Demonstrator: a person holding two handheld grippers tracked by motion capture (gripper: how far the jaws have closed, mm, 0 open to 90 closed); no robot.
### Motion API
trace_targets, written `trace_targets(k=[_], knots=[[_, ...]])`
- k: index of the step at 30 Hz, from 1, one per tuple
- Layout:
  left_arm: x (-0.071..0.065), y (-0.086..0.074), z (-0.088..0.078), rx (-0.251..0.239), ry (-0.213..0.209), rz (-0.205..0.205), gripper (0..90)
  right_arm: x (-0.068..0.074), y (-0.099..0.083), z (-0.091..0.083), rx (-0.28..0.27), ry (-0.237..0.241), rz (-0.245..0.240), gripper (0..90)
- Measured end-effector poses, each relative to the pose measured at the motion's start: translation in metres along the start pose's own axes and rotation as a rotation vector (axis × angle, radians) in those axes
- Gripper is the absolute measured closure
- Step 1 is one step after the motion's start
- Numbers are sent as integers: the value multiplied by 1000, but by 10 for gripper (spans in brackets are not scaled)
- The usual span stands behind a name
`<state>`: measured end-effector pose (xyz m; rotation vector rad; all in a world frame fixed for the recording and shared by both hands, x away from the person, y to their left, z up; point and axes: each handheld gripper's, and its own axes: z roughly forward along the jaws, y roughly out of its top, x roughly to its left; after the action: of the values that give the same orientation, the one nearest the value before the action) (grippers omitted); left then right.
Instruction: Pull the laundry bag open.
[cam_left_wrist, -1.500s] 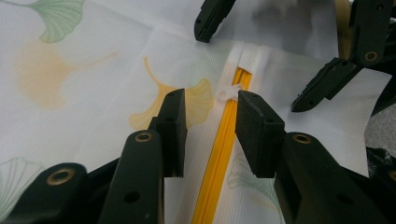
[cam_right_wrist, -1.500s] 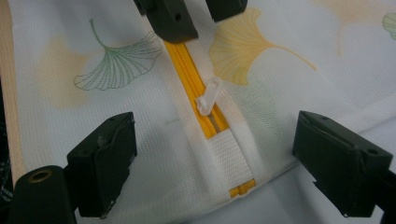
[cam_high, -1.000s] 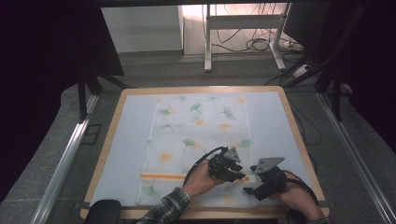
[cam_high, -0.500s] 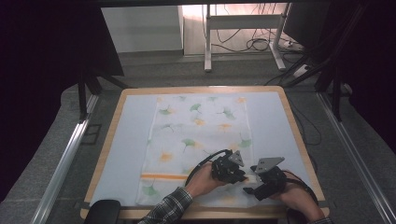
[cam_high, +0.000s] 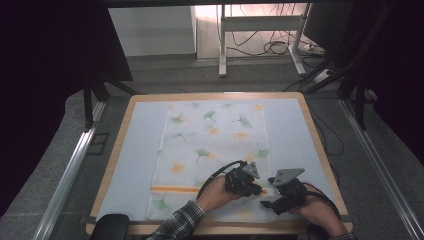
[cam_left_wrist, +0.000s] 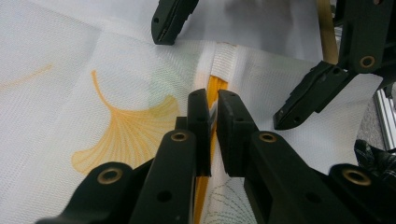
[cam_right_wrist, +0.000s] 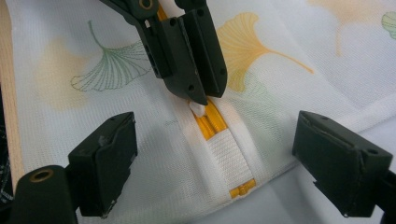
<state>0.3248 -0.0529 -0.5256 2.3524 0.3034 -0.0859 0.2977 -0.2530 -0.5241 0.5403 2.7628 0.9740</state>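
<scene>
A white mesh cloth (cam_high: 215, 145) printed with ginkgo leaves lies flat on the table, with an orange zipper (cam_high: 175, 189) running across its near end. My left gripper (cam_high: 256, 190) points down at the zipper (cam_left_wrist: 215, 86) near its right end. Its jaws have just been closing, and they are now shut on the small white zipper pull (cam_right_wrist: 197, 109). My right gripper (cam_high: 267, 196) stands open just right of it. Its wide jaws (cam_right_wrist: 217, 144) straddle the white tape end of the zipper (cam_right_wrist: 210, 123) without touching it.
The cloth rests on a pale blue mat inside a wooden table rim (cam_high: 310, 120). Metal rails run along both sides of the table. A desk frame and cables stand on the floor beyond the far edge.
</scene>
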Motion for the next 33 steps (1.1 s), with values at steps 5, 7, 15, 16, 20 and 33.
trace_targets(k=[5, 7, 15, 16, 20, 33], knots=[[-1, -1, -2, -15, -1, -7, 897, 0, 0, 0, 0, -2, -1, 139], [-1, -1, -3, -12, 6, -4, 900, 1, 0, 0, 3, -4, -1, 139], [3, -5, -8, -5, -3, -26, 900, 1, 2, 0, 21, -14, 7, 162], [3, -6, -8, -7, -4, -31, 900, 1, 2, 0, 21, -15, 8, 166], [4, -7, -10, -4, -7, -34, 900, 1, 2, 0, 20, -17, 8, 174], [3, -11, -15, 3, -2, -30, 900, 1, 3, -1, 20, -22, 13, 193]])
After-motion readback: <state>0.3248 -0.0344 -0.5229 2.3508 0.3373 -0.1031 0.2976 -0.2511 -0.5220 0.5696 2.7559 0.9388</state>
